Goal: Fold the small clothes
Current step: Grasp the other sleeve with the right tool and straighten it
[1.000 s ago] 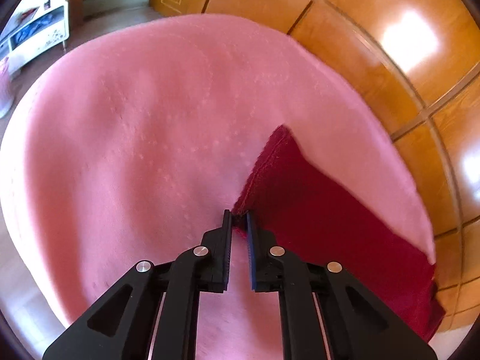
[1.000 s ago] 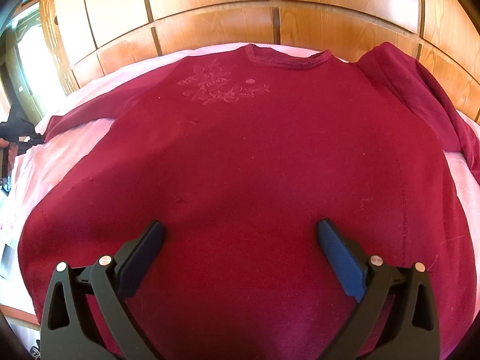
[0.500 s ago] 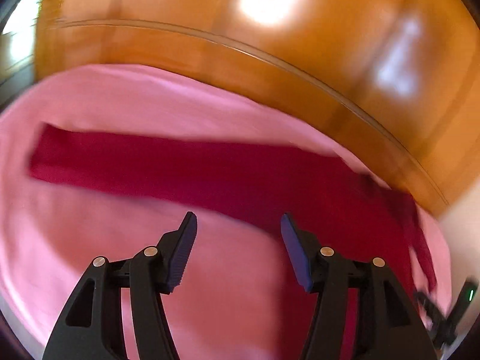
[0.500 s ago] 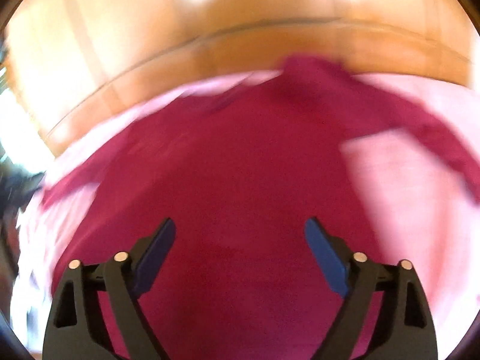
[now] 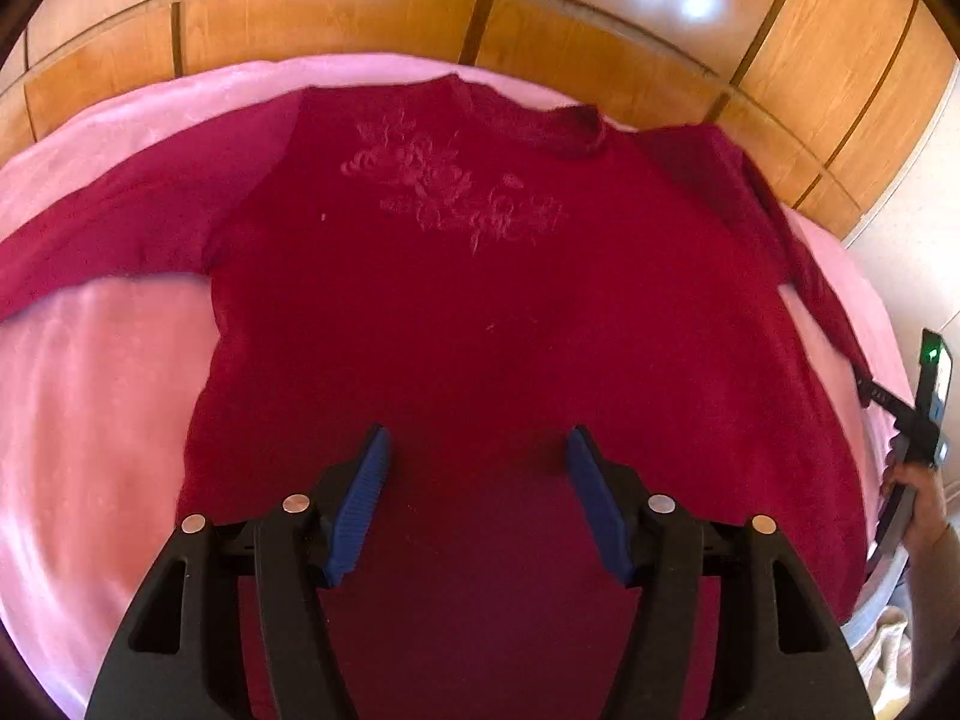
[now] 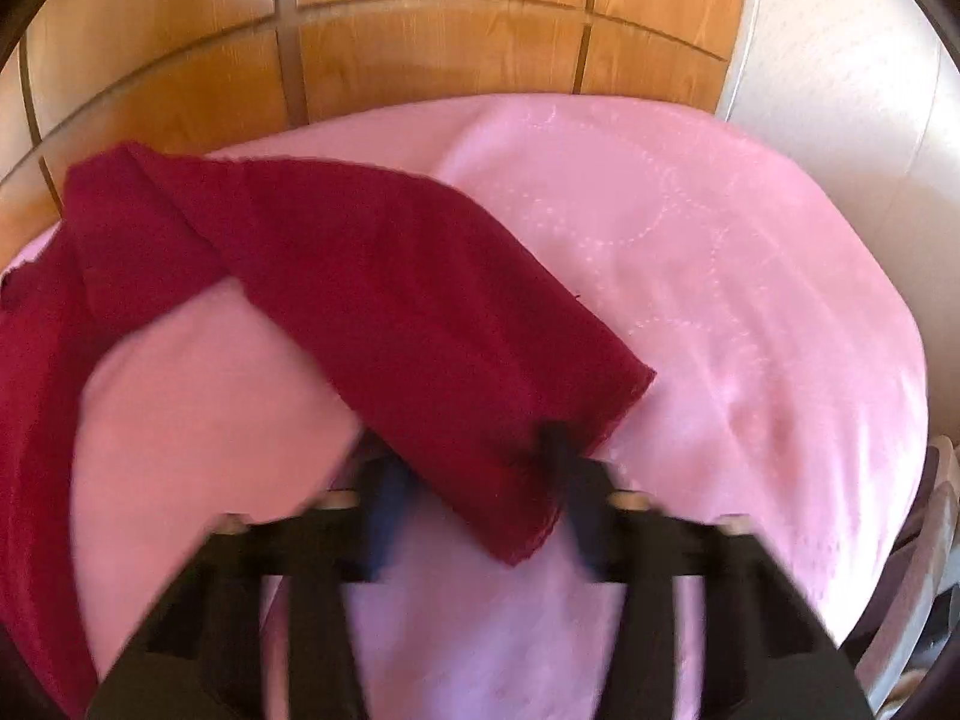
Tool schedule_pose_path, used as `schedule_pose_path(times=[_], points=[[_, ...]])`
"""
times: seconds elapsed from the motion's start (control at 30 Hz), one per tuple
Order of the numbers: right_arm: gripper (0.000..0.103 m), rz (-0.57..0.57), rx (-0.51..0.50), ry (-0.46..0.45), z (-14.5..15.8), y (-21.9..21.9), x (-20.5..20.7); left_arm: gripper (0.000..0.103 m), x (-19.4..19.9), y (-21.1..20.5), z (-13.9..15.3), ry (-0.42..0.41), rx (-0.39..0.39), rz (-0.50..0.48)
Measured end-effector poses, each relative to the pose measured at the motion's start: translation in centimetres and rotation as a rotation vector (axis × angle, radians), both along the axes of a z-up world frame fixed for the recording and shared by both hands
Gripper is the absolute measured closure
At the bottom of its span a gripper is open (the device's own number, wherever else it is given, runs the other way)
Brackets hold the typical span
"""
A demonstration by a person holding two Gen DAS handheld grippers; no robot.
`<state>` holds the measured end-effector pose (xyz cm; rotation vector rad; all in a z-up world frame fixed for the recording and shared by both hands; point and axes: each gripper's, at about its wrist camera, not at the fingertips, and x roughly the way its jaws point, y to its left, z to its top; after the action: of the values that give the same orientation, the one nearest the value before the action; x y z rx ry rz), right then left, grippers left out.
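I have a dark red sweater (image 5: 480,300) spread face-up on a bed covered in a pink sheet (image 5: 90,390), its neck toward the wooden panelled wall (image 5: 360,18) and a pale embroidered flower pattern (image 5: 456,192) on the chest. My left tool (image 5: 477,498) hovers over the lower body of the sweater with its blue pads (image 5: 360,504) spread apart and nothing between them; its jaws have just been opening. One sleeve stretches out flat to the left of this view, across the sheet. The other sleeve (image 6: 390,312) runs toward the right edge, where a hand (image 5: 924,498) holds my right tool (image 5: 870,396) at the cuff. In the right wrist view, which is badly blurred by motion, that sleeve lies diagonally across the sheet, and the right tool (image 6: 552,456) has just been closing; its dark jaws meet at the cuff end with the fabric puckered between them, so I read it as clamped on the sleeve. Beyond the far right edge of the bed I can see some pale cloth or bags (image 6: 936,540), too blurred to tell what they are or what they hold.
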<state>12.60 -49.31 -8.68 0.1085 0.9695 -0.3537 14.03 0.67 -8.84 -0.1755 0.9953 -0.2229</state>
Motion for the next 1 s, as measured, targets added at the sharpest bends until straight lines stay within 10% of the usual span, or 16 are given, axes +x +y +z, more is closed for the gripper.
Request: schedule_pose_path(times=[0.4, 0.57, 0.7, 0.77, 0.8, 1.0], points=[[0.099, -0.112, -0.093, -0.251, 14.7, -6.2, -1.3, 0.036, 0.5, -0.8, -0.4, -0.004, 0.012, -0.028], [0.099, -0.179, -0.149, -0.079, 11.2, -9.8, 4.4, 0.035, 0.7, -0.7, -0.5, 0.010, -0.006, -0.010], [0.097, -0.293, 0.032, 0.051, 5.6, -15.0, 6.7, 0.035, 0.7, -0.8, -0.5, 0.011, 0.009, -0.013], [0.064, -0.325, 0.078, 0.003, 5.0, -15.3, 6.2, 0.035, 0.7, -1.0, -0.4, 0.010, 0.027, -0.022], [0.025, -0.357, 0.087, -0.039, 5.2, -15.1, 5.6, 0.035, 0.6, -1.0, -0.4, 0.010, 0.031, -0.025], [0.024, -0.379, 0.359, -0.198, 5.4, -13.6, -0.3, 0.030, 0.5, -1.0, -0.6, -0.002, 0.021, -0.020]])
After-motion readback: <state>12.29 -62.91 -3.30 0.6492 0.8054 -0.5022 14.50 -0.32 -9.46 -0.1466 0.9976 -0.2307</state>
